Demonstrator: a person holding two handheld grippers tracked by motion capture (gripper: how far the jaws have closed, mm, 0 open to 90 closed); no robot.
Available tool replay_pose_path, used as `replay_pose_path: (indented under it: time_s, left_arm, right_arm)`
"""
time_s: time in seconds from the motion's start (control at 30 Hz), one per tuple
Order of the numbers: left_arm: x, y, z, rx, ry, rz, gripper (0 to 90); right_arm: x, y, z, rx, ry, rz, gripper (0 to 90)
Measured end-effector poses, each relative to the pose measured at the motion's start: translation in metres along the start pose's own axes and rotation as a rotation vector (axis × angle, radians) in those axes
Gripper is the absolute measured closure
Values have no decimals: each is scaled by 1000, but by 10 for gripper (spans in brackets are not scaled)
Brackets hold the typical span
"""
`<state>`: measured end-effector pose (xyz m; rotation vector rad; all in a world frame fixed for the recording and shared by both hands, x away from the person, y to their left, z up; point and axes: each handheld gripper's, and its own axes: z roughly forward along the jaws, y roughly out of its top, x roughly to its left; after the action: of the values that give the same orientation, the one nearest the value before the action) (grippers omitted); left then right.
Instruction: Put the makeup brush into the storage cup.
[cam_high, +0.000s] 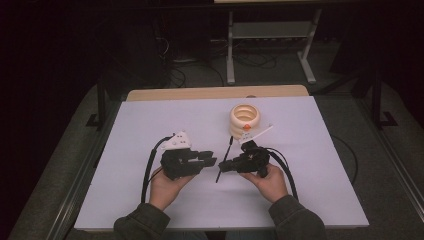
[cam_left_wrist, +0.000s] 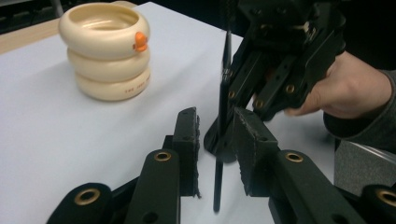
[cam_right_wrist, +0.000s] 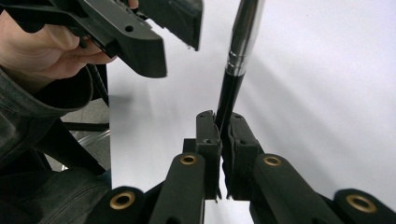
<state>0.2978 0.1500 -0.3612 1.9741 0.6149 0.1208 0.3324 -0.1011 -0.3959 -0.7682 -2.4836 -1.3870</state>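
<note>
Clamping the slim black-and-chrome pen (cam_right_wrist: 233, 74) in our right gripper (cam_right_wrist: 220, 123), near the cream stacked-ring holder (cam_high: 244, 120), steadies it while our left gripper (cam_left_wrist: 215, 122) fingers stand parted around it, not pressing.

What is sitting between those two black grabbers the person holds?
A slim black pen, clamped by the right hand-held gripper; the left hand-held gripper faces it, jaws apart. The high view shows this.

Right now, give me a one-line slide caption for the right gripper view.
Right gripper clamps a black-and-silver rod above the white table, left gripper nearby.
</note>
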Motion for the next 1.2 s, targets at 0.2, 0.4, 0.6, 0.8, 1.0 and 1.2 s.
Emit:
replay_pose_path:
  time_s: [0.2,0.4,0.6,0.8,1.0,1.2]
  left_arm:
    - [3,-9,-8,11,27,-6,681]
    - [5,-18,-16,19,51,-15,661]
    - [7,-27,-22,36,78,-13,637]
    - [10,-37,-28,41,98,-17,621]
    - [13,-46,-34,50,115,-28,599]
    - [16,-50,-41,42,143,-23,591]
  right_arm:
    - [-6,1,-5,-2,-21,10,848]
    - [-10,2,-11,-10,-33,13,848]
    - [-12,10,-18,-7,-48,10,848]
    - [-11,23,-23,-3,-66,-3,848]
    - [-12,33,-29,-7,-73,-21,848]
    - [-13,44,-33,-14,-86,-26,848]
